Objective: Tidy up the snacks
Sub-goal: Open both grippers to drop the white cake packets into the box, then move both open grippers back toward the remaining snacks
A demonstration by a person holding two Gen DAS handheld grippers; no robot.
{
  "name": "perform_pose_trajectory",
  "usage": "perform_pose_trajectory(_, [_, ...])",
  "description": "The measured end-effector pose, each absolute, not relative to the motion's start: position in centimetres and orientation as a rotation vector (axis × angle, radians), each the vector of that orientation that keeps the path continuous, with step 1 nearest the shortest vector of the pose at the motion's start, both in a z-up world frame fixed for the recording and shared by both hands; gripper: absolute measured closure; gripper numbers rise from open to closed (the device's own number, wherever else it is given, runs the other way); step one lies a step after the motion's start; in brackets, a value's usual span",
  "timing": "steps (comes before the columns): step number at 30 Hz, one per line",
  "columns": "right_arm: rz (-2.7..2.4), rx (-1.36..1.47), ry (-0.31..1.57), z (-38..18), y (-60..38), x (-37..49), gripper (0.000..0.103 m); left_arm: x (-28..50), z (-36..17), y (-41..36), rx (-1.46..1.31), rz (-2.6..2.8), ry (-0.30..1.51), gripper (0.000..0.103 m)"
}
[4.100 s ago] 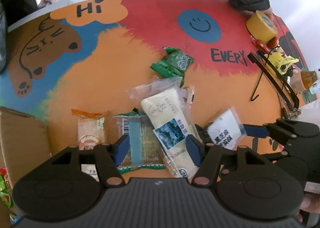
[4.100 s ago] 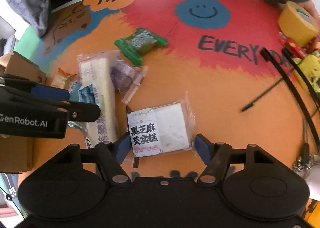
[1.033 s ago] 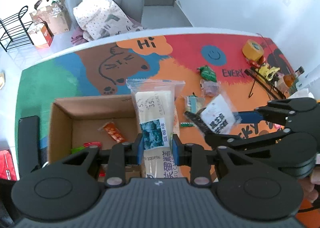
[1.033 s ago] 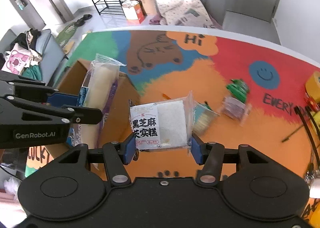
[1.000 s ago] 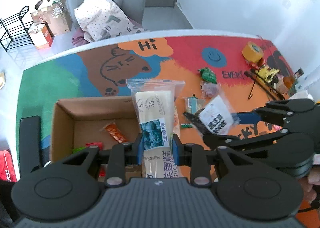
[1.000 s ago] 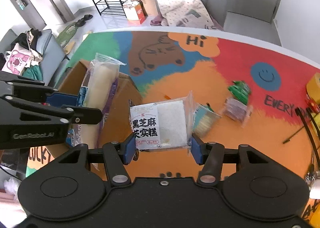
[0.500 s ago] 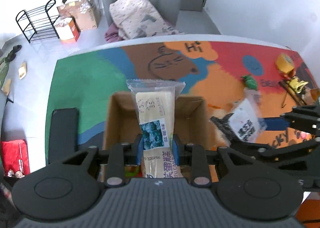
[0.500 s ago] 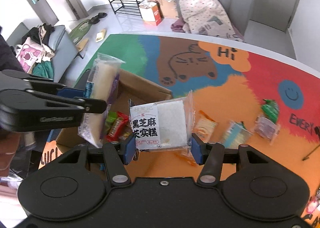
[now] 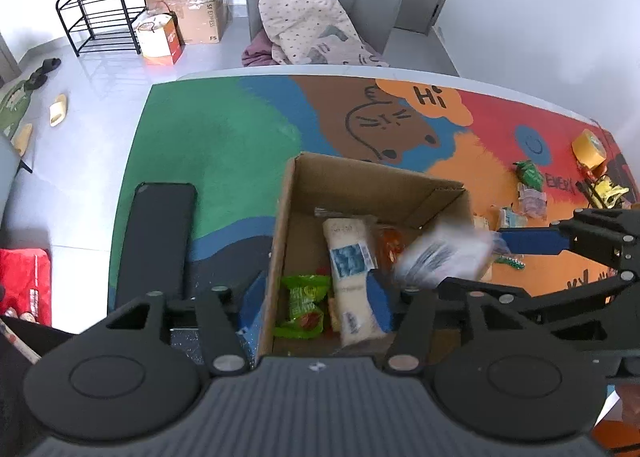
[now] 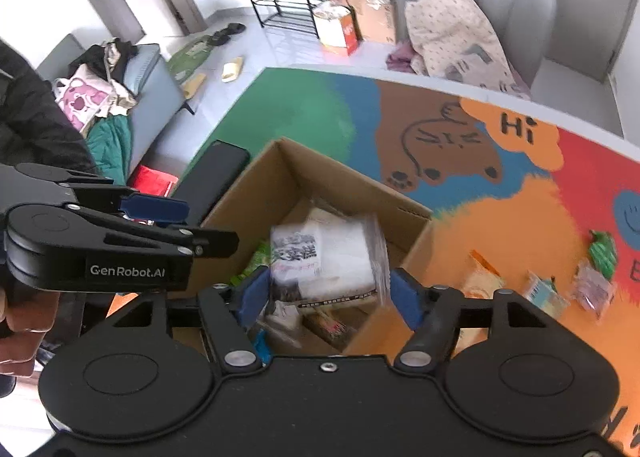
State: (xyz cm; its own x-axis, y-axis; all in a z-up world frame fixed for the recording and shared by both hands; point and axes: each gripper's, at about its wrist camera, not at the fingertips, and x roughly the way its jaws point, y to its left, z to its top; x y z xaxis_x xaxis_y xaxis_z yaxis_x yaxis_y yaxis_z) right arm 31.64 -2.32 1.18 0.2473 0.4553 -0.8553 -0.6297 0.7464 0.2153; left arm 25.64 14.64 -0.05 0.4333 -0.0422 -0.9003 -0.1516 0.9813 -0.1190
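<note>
Cardboard was basically all we saw under both grippers: the open box (image 9: pixel 288 225) sat right below us on the painted table (image 9: pixel 208 145). Half a second before, the left gripper (image 9: pixel 316 297) was clamped tight on the long cream-coloured cake pack (image 9: pixel 348 257); since then its jaws had just been opening and stood apart, with the pack lying loose inside the box between the blue pads, not pressed by them. Its long axis ran roughly from the box's near wall to its far wall, printed label face up, next to a green packet (image 9: pixel 300 301).

Same deal on the right: the right gripper (image 10: pixel 326 291) had been pinching the white sesame cake pack (image 10: pixel 332 257), and its jaws had just been opening too. That pack was blurred between the spread fingers over the box opening, tilted, label towards the left. We couldn't tell whether a pad was touching it.

A few snacks (image 10: pixel 548 293) lay out on the orange part of the table.
</note>
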Motion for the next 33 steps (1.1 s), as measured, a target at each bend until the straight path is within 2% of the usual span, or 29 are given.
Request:
perform_pose_trajectory(5, [0.730, -0.186, 1.094, 1.2, -3.4, 30.9, 0.036, 24.7, 0.0, 15.1, -0.197, 0.089, 1.088, 0.026])
perform_pose_trajectory(10, [0.695, -0.161, 1.078, 1.4, -5.9, 30.4, 0.036, 23.7, 0.4, 14.5, -0.195, 0.069, 1.052, 0.023])
perform_pose_trajectory(13, [0.677, -0.155, 1.058, 1.5, -7.6, 29.9, 0.030, 23.1, 0.6, 13.9, -0.191, 0.058, 1.026, 0.022])
perform_pose_trajectory(22, [0.598, -0.097, 1.029, 1.1, -13.2, 28.9, 0.021, 21.7, 1.1, 10.6, -0.168, 0.003, 0.958, 0.006])
perform_pose_trajectory(33, [0.528, -0.041, 1.042, 0.6, -17.7, 28.8, 0.020, 22.0, 1.6, 6.2, -0.137, -0.062, 0.973, 0.006])
